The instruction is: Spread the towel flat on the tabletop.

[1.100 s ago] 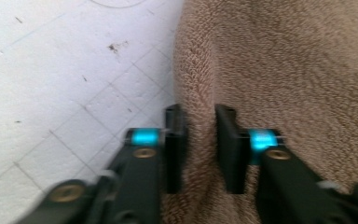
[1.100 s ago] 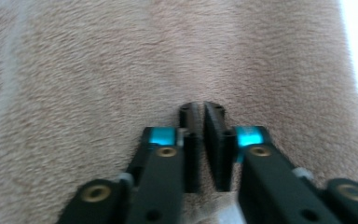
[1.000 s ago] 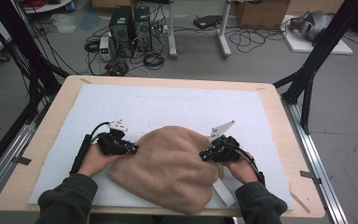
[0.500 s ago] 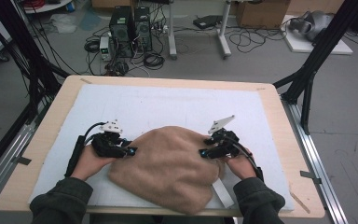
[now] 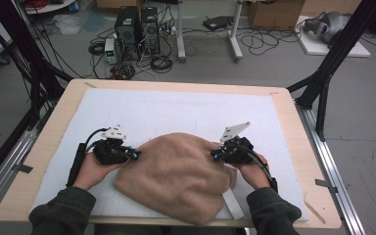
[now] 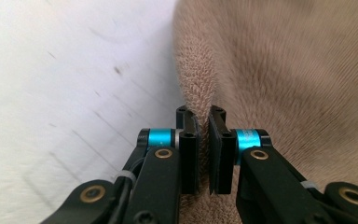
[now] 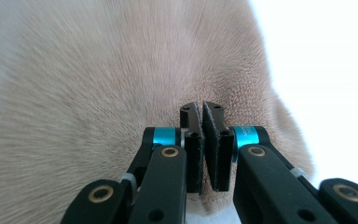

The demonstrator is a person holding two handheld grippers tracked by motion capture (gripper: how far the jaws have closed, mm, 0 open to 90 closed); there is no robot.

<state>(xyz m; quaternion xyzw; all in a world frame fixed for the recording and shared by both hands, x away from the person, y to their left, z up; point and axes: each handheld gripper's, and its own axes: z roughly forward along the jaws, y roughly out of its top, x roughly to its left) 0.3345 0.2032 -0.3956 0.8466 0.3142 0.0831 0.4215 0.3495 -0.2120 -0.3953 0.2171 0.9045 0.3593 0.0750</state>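
High view: one tan fleece cloth (image 5: 176,176), bunched, lying on the white mat (image 5: 176,110) at the near middle of the surface (image 5: 49,139). Left hand-held gripper (image 5: 136,155) at the cloth's left edge, right hand-held gripper (image 5: 213,155) at its right edge, each borne by a hand entering from the near side. Left gripper view: jaws having just closed, pinching a raised fold of the cloth's edge (image 6: 200,93); white mat to the left. Right gripper view: jaws having just closed, nearly together, clamped on a ridge of the cloth (image 7: 121,93); white mat to the right.
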